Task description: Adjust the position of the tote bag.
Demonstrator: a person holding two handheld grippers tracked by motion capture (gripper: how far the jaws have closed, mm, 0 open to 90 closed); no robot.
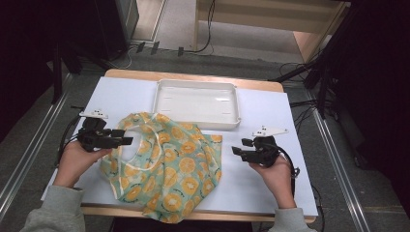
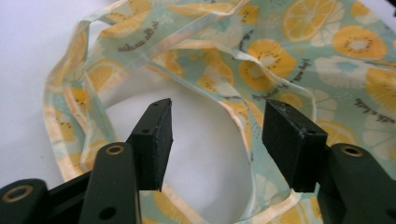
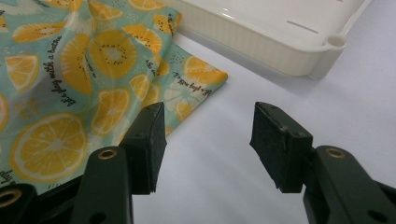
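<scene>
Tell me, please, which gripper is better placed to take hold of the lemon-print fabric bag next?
The left gripper. Its open jaws already sit over the lemon-print fabric bag, beside its handle loop. The right gripper, also open, is over bare table just off the bag's corner.

Count at this moment: two grippers, one per hand, left gripper (image 1: 126, 140) and right gripper (image 1: 235, 151), each with two black jaws standing apart and holding nothing. Two hands, two grey sleeves. One fruit-print cloth bag (image 1: 169, 166), lying between the grippers, its edge just ahead of the left gripper and just beside the right gripper. One white tray (image 1: 196, 84), beyond both grippers, nothing in it. One white tabletop (image 1: 261, 183) under both grippers.
</scene>
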